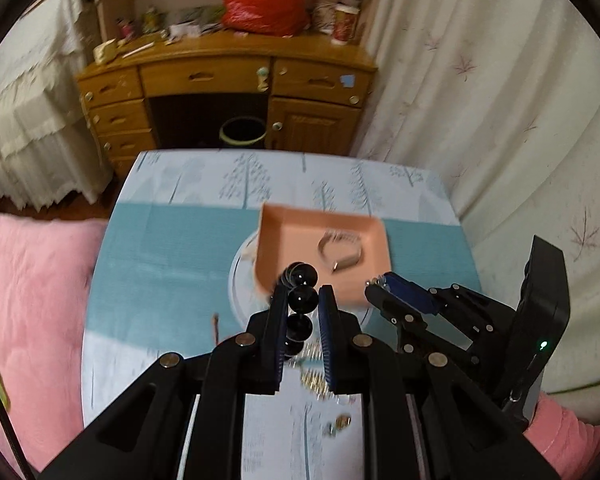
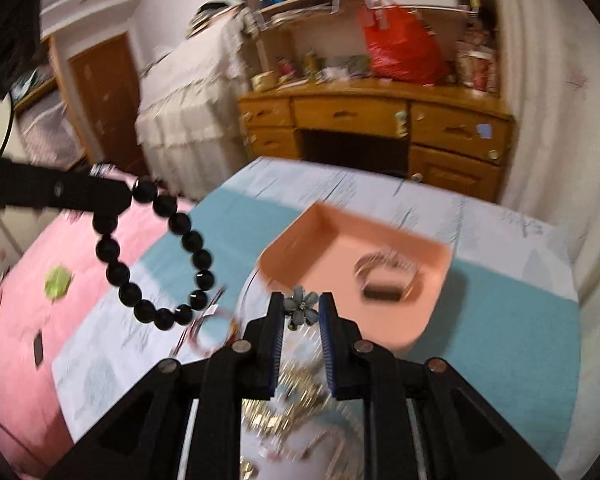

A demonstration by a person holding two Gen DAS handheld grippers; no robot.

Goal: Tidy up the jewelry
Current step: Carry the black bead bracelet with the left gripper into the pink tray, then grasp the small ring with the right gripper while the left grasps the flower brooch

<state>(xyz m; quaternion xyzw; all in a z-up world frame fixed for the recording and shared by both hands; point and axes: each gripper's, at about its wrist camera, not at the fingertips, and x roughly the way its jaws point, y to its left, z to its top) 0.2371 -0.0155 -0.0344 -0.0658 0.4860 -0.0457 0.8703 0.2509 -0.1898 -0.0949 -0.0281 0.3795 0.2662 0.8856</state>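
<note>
Left claw [image 1: 303,300] grips black bead bracelet [image 1: 302,298]; right claw [image 2: 302,306] grips flower clip [image 2: 300,309].

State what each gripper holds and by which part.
Left gripper: the black bead bracelet, pinched at a few beads at the top of the loop. Right gripper: a small grey flower-shaped piece, nipped between the fingers.

A lived-in home bedroom: a wooden desk [image 1: 228,76] with drawers and cluttered shelves stands against the wall. On the desk sits a red plastic bag [image 1: 264,0]; left of the desk hangs a lace-edged cover [image 1: 28,120], right of it a leaf-print curtain [image 1: 480,100]. In front of the desk, pink bedding [image 1: 32,312] flanks a cloth-covered counter [image 1: 160,248]
</note>
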